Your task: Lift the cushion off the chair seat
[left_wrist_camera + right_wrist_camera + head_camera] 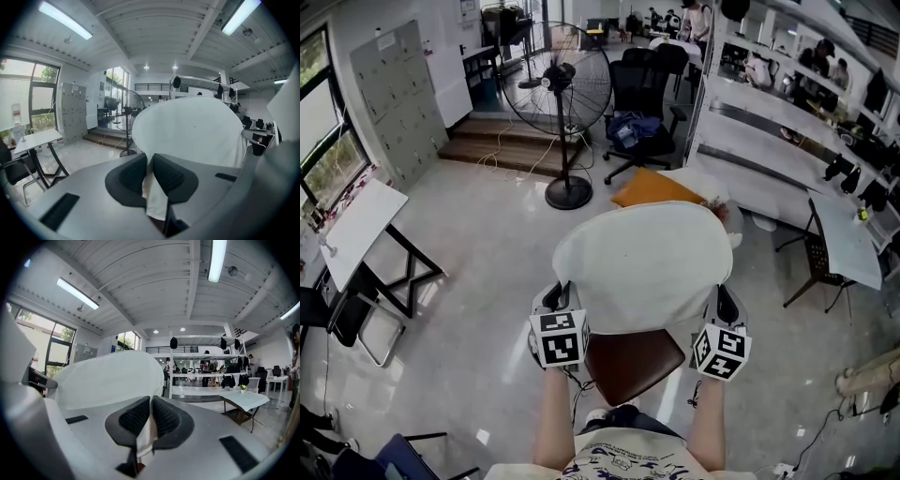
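Observation:
A white cushion (pixel 642 262) is held up in the air above the brown chair seat (pixel 633 361), spread flat between both grippers. My left gripper (pixel 555 302) is shut on the cushion's near left edge, and white fabric (pixel 157 199) is pinched between its dark pads (pixel 129 176). At the cushion's near right edge my right gripper (pixel 722 309) is shut too, with the fabric (pixel 146 437) squeezed between its pads (pixel 166 418). The cushion fills much of the left gripper view (pixel 192 131) and rises at the left of the right gripper view (pixel 110 378).
A tall pedestal fan (pixel 562 103) stands on the floor ahead. A black office chair (pixel 642 103) and an orange cushion (pixel 656 190) lie beyond the white cushion. A white folding table (pixel 361 230) is at the left, long white desks (pixel 787 150) at the right.

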`<state>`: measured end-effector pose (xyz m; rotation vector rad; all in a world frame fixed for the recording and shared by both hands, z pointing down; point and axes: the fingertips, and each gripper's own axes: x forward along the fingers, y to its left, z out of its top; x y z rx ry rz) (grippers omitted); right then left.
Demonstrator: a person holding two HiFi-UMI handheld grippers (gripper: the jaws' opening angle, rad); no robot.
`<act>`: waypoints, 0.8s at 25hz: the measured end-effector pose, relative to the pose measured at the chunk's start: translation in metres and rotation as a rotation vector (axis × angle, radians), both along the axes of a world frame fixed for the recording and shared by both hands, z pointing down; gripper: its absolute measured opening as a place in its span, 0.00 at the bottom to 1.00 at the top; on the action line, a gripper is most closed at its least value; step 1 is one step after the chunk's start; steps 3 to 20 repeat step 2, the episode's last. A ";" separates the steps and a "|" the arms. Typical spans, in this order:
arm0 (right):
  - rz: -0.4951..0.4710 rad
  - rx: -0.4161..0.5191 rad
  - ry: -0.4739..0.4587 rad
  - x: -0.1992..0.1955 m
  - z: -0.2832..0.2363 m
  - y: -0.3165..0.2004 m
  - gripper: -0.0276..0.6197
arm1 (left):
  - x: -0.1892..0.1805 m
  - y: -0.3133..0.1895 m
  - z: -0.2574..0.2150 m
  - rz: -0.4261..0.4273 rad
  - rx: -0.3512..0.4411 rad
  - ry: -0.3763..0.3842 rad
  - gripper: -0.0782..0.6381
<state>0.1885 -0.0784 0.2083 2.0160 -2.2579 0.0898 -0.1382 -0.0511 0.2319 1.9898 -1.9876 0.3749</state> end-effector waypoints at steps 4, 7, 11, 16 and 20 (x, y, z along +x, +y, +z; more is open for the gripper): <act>-0.001 0.003 -0.001 -0.001 -0.001 0.001 0.10 | -0.001 0.001 0.000 0.001 0.001 -0.001 0.19; -0.001 0.003 -0.001 -0.001 -0.001 0.001 0.10 | -0.001 0.001 0.000 0.001 0.001 -0.001 0.19; -0.001 0.003 -0.001 -0.001 -0.001 0.001 0.10 | -0.001 0.001 0.000 0.001 0.001 -0.001 0.19; -0.001 0.003 -0.001 -0.001 -0.001 0.001 0.10 | -0.001 0.001 0.000 0.001 0.001 -0.001 0.19; -0.001 0.003 -0.001 -0.001 -0.001 0.001 0.10 | -0.001 0.001 0.000 0.001 0.001 -0.001 0.19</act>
